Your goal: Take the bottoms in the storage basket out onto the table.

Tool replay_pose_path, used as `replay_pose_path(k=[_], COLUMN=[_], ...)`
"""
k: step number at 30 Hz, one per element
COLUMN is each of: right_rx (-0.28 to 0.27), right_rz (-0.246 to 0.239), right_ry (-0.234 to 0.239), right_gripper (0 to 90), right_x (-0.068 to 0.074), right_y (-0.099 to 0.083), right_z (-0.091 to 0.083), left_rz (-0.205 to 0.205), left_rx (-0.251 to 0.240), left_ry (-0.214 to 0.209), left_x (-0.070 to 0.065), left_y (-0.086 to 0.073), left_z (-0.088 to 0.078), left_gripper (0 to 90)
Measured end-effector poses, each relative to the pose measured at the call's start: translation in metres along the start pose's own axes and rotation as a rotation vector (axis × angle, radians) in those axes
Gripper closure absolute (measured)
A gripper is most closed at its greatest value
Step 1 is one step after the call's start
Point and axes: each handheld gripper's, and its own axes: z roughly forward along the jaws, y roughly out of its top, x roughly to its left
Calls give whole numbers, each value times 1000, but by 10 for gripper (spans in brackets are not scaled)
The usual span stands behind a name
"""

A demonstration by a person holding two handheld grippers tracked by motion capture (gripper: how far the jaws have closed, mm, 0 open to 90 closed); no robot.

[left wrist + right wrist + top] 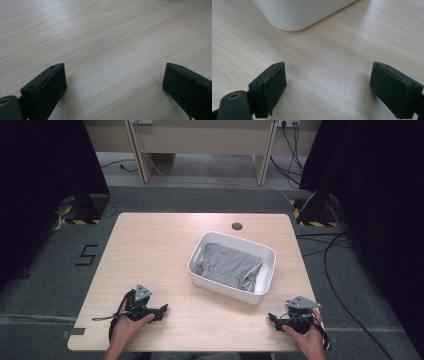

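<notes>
A light wooden table (150, 245) stands on grey carpet (200, 200), a black "5" (86, 255) marked on the floor beside its left edge. Black curtains (35, 170) hang at both sides. Cables (345, 265) trail past the right edge, and hazard-striped bases (77, 215) sit beyond the far corners.

free: bare table (150, 250) left, front | obstacle: white bin (231, 266) centre-right

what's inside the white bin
A crumpled grey garment with a pale drawstring lies in the white bin, covering most of the floor. Anything beneath it is hidden.
</notes>
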Motion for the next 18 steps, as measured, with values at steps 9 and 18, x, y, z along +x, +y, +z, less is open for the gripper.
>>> replay_pose_path(k=[9,18], right_rx=[2,1], right_rz=[-1,-7], right_ry=[-1,-2], right_gripper=[146,145], right_x=[0,-1], right_y=[0,1], right_z=[0,1], left_rz=[0,-8], left_rx=[0,-29], left_ry=[0,2], left_x=[0,1], left_y=[0,0], left_z=[0,-2], left_gripper=[40,183])
